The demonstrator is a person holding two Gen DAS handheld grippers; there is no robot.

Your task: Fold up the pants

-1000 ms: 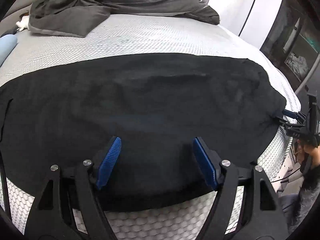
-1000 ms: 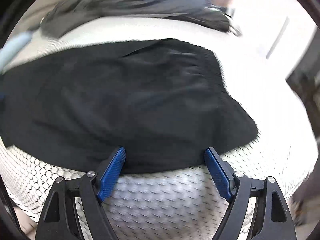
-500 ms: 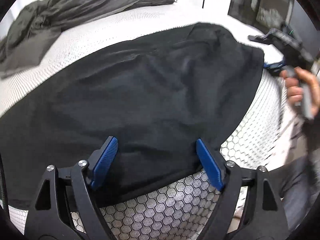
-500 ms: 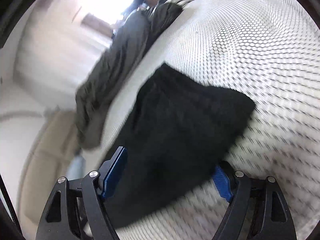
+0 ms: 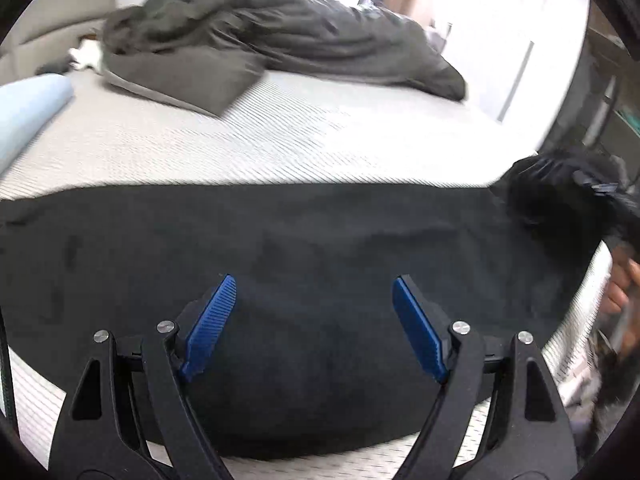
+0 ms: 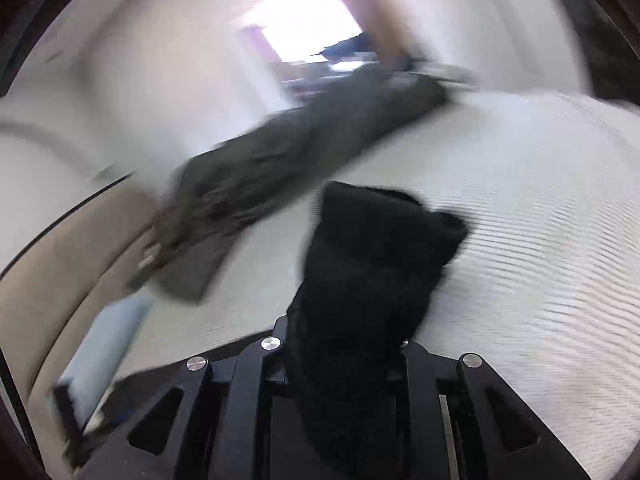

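Observation:
Black pants (image 5: 320, 248) lie spread flat across the near part of the white mattress (image 5: 280, 144). My left gripper (image 5: 314, 280) hovers over their near edge, open, its blue pads (image 5: 208, 320) wide apart with only flat cloth below. At the far right end, my right gripper (image 5: 600, 188) lifts a bunched corner of the pants off the bed. In the right wrist view its jaws are closing on that cloth: a black wad of pants (image 6: 372, 248) stands up out of the right gripper (image 6: 344, 344) and hides its pads.
A rumpled dark grey duvet (image 5: 280, 40) lies along the far side of the bed. A light blue pillow (image 5: 28, 108) sits at the left edge. A person's hand (image 5: 620, 288) shows at the right, past the mattress edge. A beige headboard (image 6: 60, 260) runs along the left.
The right gripper, open around the pants' end before, has closed on the cloth and raised it in a bunch. The left gripper has swung back to face the duvet, still open.

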